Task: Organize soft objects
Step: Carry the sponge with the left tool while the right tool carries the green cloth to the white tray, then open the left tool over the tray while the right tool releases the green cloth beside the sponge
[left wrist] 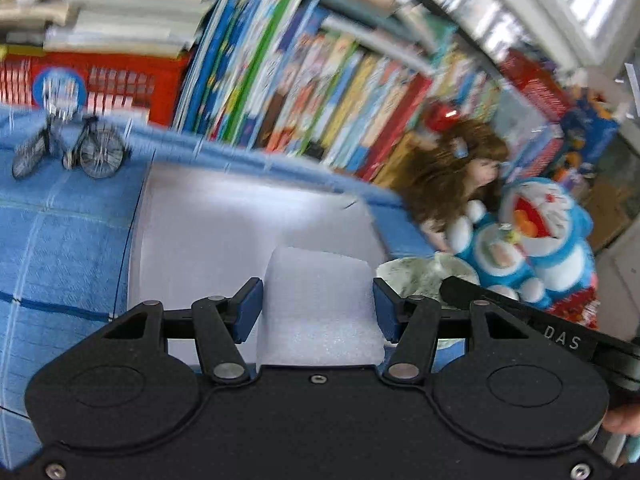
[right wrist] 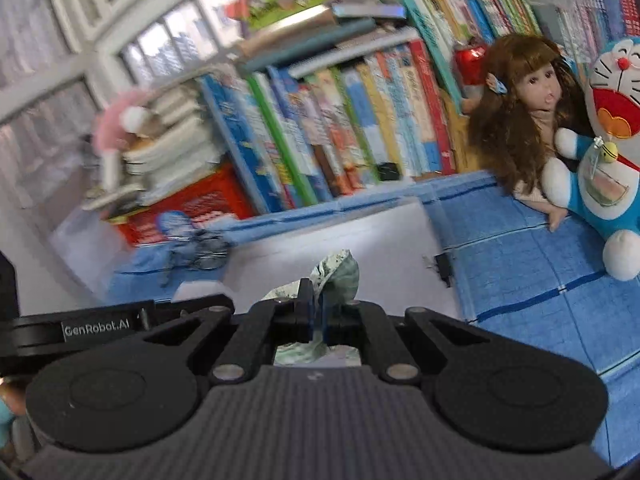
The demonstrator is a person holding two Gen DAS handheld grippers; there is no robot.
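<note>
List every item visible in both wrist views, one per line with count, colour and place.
White foam block: one, white, between the left gripper's fingers.
White foam sheet: one, white, flat on the blue cloth.
Pale green crumpled cloth: one, green-white, pinched in the right gripper.
Blue checked cloth: one, blue, covering the surface.
Miniature bicycle model: one, dark metal, on the cloth's far left.
Brown-haired doll: one, leaning by the books.
Blue cat plush toy: one, blue and white, beside the doll.
Books: many, mixed colours, along the back.
Red box: one, under stacked books.
Left gripper: black, blue pads, around the block.
Right gripper: black, shut on the cloth.
</note>
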